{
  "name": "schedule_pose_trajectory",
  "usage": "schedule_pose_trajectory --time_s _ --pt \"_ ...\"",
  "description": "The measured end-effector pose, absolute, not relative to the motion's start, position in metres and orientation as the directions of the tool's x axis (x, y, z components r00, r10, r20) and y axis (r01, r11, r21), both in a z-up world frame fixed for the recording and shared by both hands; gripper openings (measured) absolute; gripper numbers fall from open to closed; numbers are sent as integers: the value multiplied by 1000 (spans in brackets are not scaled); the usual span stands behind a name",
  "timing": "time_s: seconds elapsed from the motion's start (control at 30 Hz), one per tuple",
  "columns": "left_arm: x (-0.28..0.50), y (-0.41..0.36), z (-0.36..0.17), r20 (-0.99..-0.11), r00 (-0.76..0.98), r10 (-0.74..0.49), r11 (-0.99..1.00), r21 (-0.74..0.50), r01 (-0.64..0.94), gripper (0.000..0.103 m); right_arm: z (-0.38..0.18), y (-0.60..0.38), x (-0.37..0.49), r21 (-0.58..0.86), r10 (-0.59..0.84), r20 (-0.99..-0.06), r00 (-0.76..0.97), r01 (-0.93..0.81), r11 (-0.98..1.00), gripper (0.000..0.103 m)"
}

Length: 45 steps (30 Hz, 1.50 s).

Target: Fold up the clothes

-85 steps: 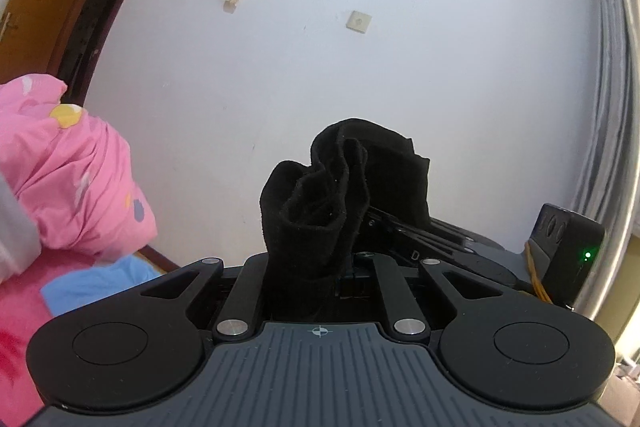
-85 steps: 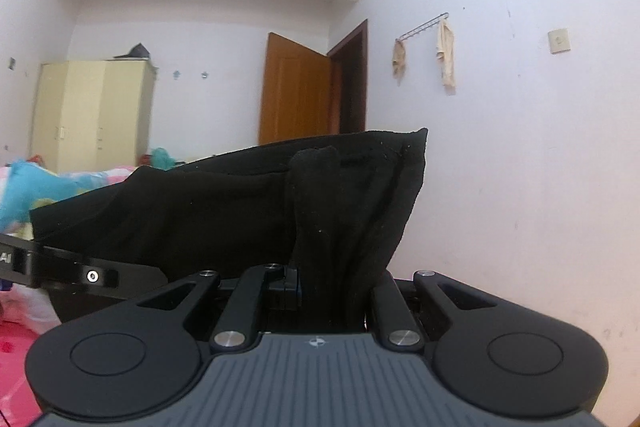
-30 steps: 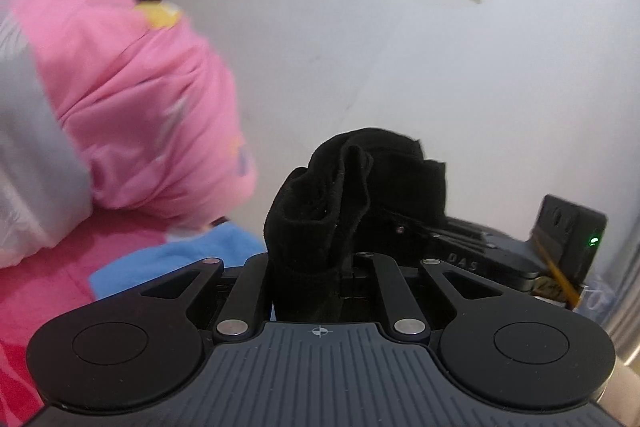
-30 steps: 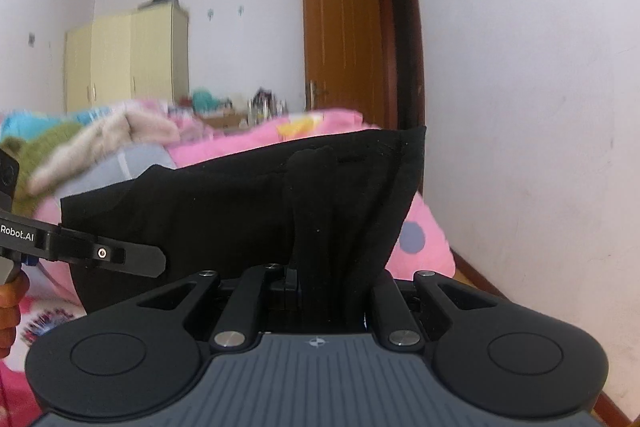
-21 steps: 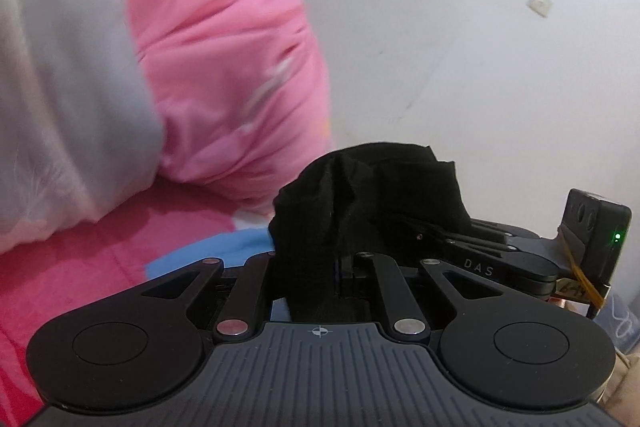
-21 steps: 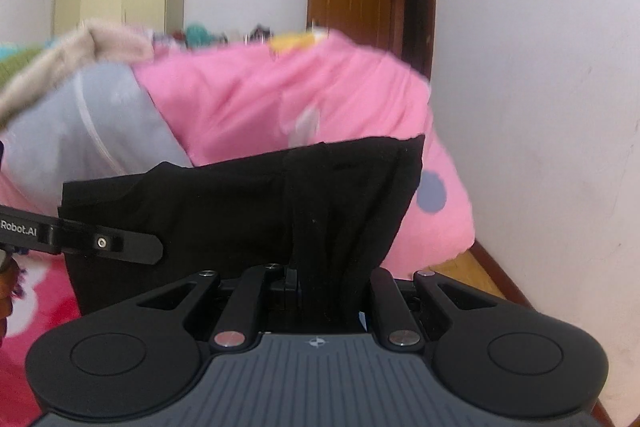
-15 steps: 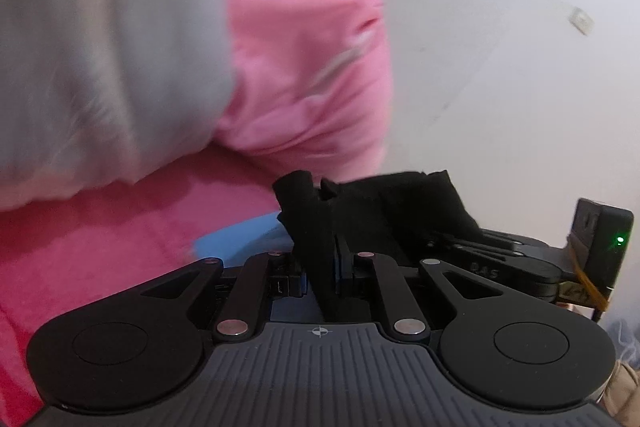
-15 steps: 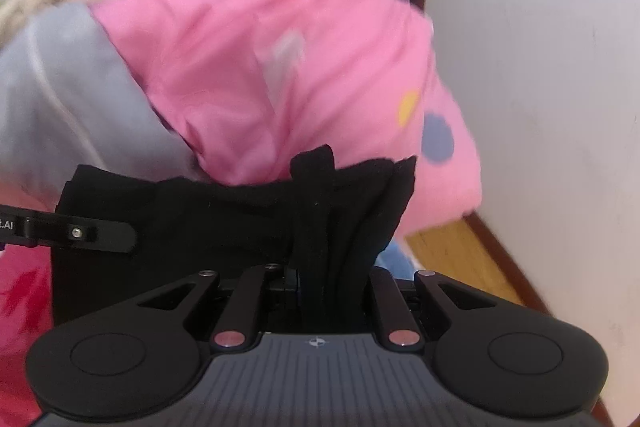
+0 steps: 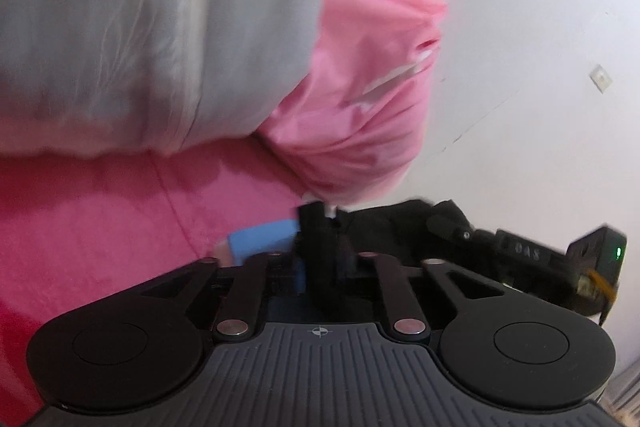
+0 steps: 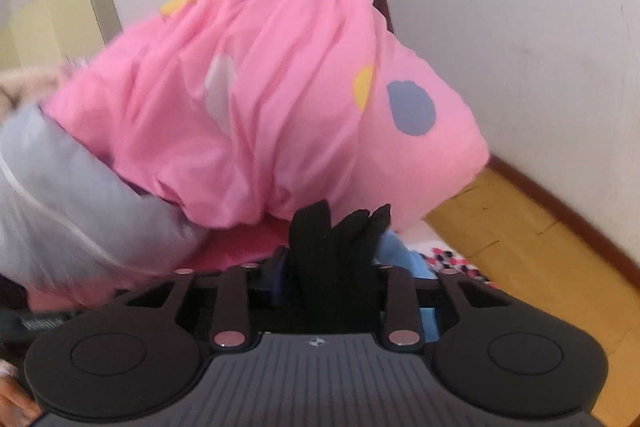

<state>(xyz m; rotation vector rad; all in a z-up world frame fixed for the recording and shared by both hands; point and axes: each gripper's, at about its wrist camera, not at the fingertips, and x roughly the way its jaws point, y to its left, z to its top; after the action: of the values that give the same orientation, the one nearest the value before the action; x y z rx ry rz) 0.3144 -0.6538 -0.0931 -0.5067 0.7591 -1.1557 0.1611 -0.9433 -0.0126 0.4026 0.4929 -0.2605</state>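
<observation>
Black cloth fills both of my grips. My left gripper point(image 9: 322, 259) is closed down to a narrow slot on a bunched edge of the black garment point(image 9: 384, 227), which stands up between the fingers and runs off toward 2 o'clock. There the other tool, my right gripper point(image 9: 452, 227) as the left view shows it, bites the same cloth. From its own camera, my right gripper point(image 10: 330, 275) is likewise clamped tight on a gathered wad of the black garment point(image 10: 332, 247), whose pleats stick up toward 12 o'clock.

Outward from the fingers, a blue cloth point(image 9: 262, 239) lies just past my left fingertips at 11 o'clock, and it shows again beside the right ones at 2 o'clock. Beyond that is the red-pink bed cover point(image 9: 100, 227), low and close. A pink quilt point(image 10: 260, 99) and a grey pillow point(image 9: 140, 19) are heaped at 12 o'clock, and the wooden floor point(image 10: 520, 247) lies at 3 o'clock in the right view.

I judge that I am carrying the garment by two held points down toward the bed, either to spread it flat or to lay one part over another; the pictures do not settle which. How much of it touches the bed I cannot tell. The next move calls for keeping the edge taut between my two grips and setting it down level, clear of the quilt
</observation>
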Motion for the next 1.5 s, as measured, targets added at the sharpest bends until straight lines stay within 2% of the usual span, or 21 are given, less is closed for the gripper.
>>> schedule_pose_trajectory --time_s 0.1,0.17,0.23,0.27,0.3,0.33,0.37,0.43,0.5,0.57,0.6,0.73,0.83,0.87,1.0,1.03,1.13,1.2,1.33,1.43,1.5 --pt "308 -642 -86 -225 235 -946 325 -703 633 7 -7 -943 160 334 -128 -459 879 304 892 12" --pt "308 -643 -86 -238 250 -939 344 -699 627 7 -8 -944 164 333 -139 -455 879 313 889 12" --pt "312 -646 -95 -291 261 -921 391 -701 597 9 -14 -948 171 335 -168 -483 859 358 871 13" --pt "314 -648 -100 -321 262 -910 414 -700 582 12 -20 -951 179 331 -176 -529 831 392 859 17" --pt "317 -648 -105 -343 259 -903 430 -706 563 14 -25 -955 187 306 -193 -598 778 444 842 30" --pt "320 -646 -108 -345 250 -905 426 -723 544 15 -28 -958 193 279 -213 -649 731 488 827 32" --pt "324 -645 -110 -343 240 -908 419 -741 526 17 -27 -959 193 279 -219 -653 725 500 820 33" --pt "329 -641 -112 -344 242 -907 420 -756 502 24 -17 -959 185 290 -246 -606 756 498 817 44" --pt "330 -637 -108 -348 280 -894 446 -743 500 41 -4 -960 169 281 -350 -535 769 553 785 68" --pt "330 -634 -105 -347 299 -889 456 -735 501 41 3 -959 162 319 -334 -511 792 535 782 66" --pt "329 -634 -104 -350 301 -887 460 -729 507 41 6 -959 159 342 -311 -503 806 517 785 60" --pt "309 -632 -98 -359 335 -871 491 -663 565 41 -1 -940 184 365 -122 -576 808 388 847 51" --pt "291 -625 -85 -341 378 -861 509 -594 623 41 -20 -939 211 294 -184 -670 720 484 824 48" --pt "285 -622 -78 -322 400 -858 513 -565 646 41 -23 -941 213 283 -235 -671 704 535 796 36" --pt "265 -619 -53 -248 448 -859 512 -453 730 42 3 -930 181 280 -390 -504 770 573 770 36" --pt "260 -619 -47 -229 455 -860 509 -424 749 42 11 -924 167 293 -382 -473 794 551 782 36" --pt "256 -637 -57 -285 455 -844 534 -350 770 42 25 -900 127 311 -280 -456 845 446 839 36" --pt "254 -649 -65 -325 456 -829 547 -300 781 42 22 -869 107 231 -215 -493 843 366 902 35" --pt "249 -673 -80 -402 460 -792 565 -197 801 42 -10 -789 81 -57 -199 -549 812 201 978 32" --pt "254 -670 -83 -415 464 -783 578 -208 789 42 -36 -732 53 -293 -202 -562 802 36 955 32" --pt "257 -668 -82 -414 472 -778 588 -217 779 42 -41 -708 45 -378 -171 -576 799 -75 923 32"
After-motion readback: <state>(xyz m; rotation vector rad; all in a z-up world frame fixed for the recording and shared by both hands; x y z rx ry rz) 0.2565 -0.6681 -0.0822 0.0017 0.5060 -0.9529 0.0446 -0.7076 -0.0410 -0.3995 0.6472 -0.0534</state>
